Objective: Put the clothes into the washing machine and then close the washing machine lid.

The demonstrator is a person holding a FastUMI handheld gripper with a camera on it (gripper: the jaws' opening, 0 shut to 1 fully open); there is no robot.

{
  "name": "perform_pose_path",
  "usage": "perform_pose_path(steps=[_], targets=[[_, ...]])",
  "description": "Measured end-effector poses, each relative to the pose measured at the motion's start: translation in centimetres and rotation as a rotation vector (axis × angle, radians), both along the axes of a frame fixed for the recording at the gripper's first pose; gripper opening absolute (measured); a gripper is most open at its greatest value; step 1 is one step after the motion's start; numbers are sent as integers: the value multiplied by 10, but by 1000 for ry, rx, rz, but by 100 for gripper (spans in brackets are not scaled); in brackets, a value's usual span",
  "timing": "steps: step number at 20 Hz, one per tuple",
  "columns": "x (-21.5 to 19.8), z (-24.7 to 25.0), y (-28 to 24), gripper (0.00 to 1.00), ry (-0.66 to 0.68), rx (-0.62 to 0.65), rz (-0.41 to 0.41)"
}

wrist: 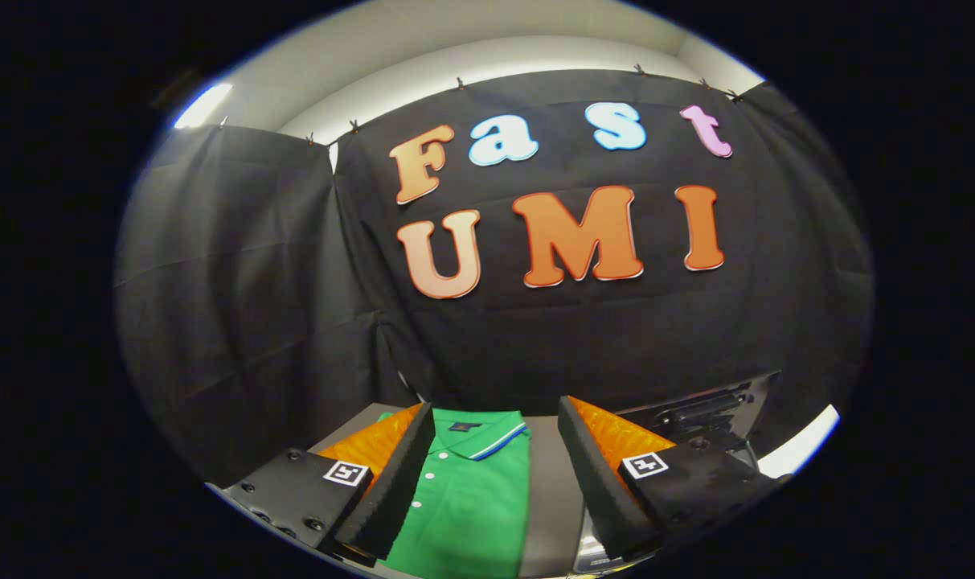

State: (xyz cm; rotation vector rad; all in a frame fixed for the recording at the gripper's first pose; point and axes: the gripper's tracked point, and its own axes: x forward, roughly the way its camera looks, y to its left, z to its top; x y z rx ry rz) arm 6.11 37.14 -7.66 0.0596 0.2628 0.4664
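Observation:
A folded green polo shirt [469, 494] with a dark collar and white buttons lies flat on a grey table [547, 498]. My gripper [495, 426] hangs above it with its two fingers spread wide, open, nothing between them. The shirt shows in the gap between the fingers, nearer the left finger [395, 490]. Behind the right finger [604, 482] stands a dark raised panel [708, 406], likely the washing machine's lid, with a bit of white body [800, 446] beside it.
Black cloth walls close the booth behind the table and to the left. The grey tabletop runs bare between the shirt and the right finger. The machine stands to the right of the table.

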Motion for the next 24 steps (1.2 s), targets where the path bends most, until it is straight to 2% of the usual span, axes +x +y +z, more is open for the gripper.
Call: perform_pose_path(steps=[6, 11, 16, 22, 24], targets=[[0, -72, 54, 99, 129, -131, 44], [-3, -132, 58, 99, 235, -256, 36], [-1, -148, 61, 99, 263, -240, 36], [-1, -154, 62, 98, 255, -234, 81], [-1, -155, 63, 95, 260, -230, 85]])
